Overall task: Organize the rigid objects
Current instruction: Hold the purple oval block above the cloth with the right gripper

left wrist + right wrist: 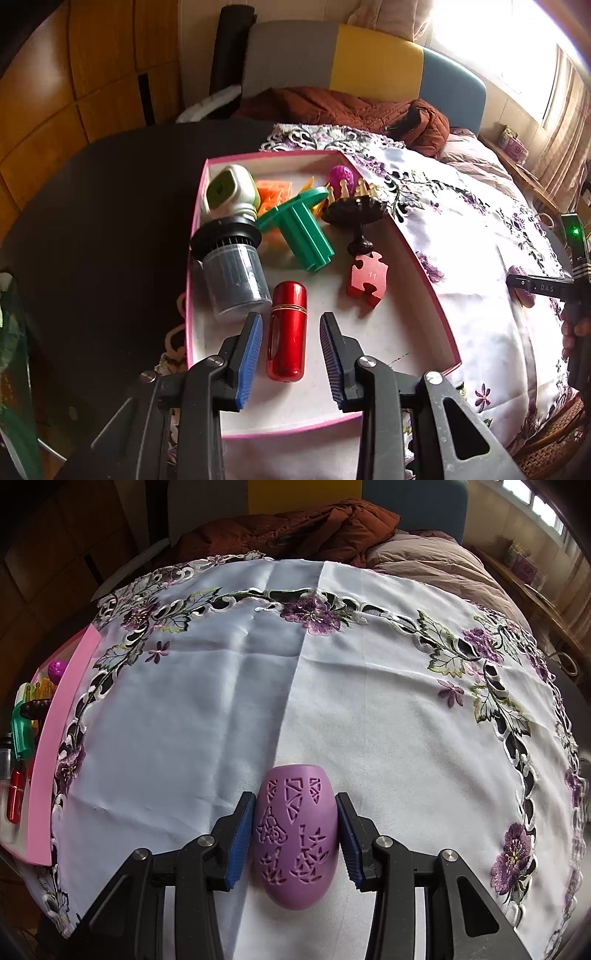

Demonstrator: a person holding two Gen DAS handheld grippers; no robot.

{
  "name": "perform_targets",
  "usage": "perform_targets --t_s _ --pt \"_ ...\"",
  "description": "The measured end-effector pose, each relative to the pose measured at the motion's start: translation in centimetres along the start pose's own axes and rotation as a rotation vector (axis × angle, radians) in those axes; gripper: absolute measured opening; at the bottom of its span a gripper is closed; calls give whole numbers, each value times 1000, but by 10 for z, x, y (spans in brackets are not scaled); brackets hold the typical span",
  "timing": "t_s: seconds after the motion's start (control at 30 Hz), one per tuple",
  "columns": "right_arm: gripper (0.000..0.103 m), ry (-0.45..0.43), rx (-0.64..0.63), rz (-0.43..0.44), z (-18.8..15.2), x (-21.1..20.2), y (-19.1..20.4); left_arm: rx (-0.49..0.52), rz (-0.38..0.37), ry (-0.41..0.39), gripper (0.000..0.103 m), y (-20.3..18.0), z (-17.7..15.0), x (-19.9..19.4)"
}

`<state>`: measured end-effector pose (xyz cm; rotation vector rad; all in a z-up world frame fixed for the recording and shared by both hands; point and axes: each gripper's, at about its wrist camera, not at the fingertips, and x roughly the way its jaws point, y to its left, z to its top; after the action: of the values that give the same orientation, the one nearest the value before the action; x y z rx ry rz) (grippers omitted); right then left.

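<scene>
Purple carved egg shell (295, 842): lies on the white embroidered tablecloth (221, 701), between the blue pads of the right gripper (295, 843); the left pad touches its side, and at the right pad I cannot tell whether a thin gap remains.
Right gripper: set narrowly around the shell, pointing steeply down at the table.
Left gripper (291, 354): fingers apart, hanging above the near end of the pink-rimmed box (439, 306), holding nothing; no pad touches anything.
Red metal capsule (287, 330): lies on the box floor straight under the gap between the left gripper's fingers, clear of both pads.
Grey jar with black ribbed lid (232, 266): on its side just left of the capsule, against the box's left wall.
Red puzzle piece (367, 278): right of the capsule, marked 11.
Green plastic spool (303, 225): tilted, in the middle of the box.
Black pedestal dish (354, 218): tipped over beside the spool.
Far end of box: a white and green block (229, 190), orange plastic pieces (275, 195), a magenta perforated egg (341, 177), small wooden pegs (364, 190).
Behind the table: a brown jacket (351, 110) on a grey, yellow and blue backrest (373, 59).
</scene>
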<state>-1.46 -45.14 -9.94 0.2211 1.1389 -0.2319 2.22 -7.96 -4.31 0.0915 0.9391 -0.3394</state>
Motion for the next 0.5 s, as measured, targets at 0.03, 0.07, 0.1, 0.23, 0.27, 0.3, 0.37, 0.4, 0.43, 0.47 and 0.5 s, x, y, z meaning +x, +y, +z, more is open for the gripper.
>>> perform_targets --t_s 0.03,0.07,0.1,0.23,0.27,0.3,0.37,0.4,0.43,0.47,0.5 --pt "44 0 -2 2 0 0 0 0 8 -7 32 0 0 -2" --pt "44 0 -2 3 0 0 0 3 14 -15 32 -1 0 -5" --pt "44 0 -1 3 0 0 0 6 18 -21 32 -1 0 -8" --pt "44 -6 -3 3 1 -1 -1 7 30 -34 32 -2 1 -14" --pt "44 -7 -4 3 1 -2 -1 5 32 -35 32 -1 1 -14" --pt "44 -8 -4 3 1 -2 -1 1 35 -36 32 -1 1 -15" --pt "43 -10 -7 0 1 -2 -1 -8 40 -34 32 0 1 -15" --pt "44 -12 -8 -2 1 -2 -1 -13 40 -31 32 1 1 -15" --pt "43 -14 -9 -2 1 -3 -1 -17 41 -29 32 2 1 -15" --pt "43 -18 -10 -2 2 -3 -1 -22 44 -29 32 3 1 -15" --pt "43 -24 -11 -2 2 -4 -1 -26 44 -29 32 3 1 -15"
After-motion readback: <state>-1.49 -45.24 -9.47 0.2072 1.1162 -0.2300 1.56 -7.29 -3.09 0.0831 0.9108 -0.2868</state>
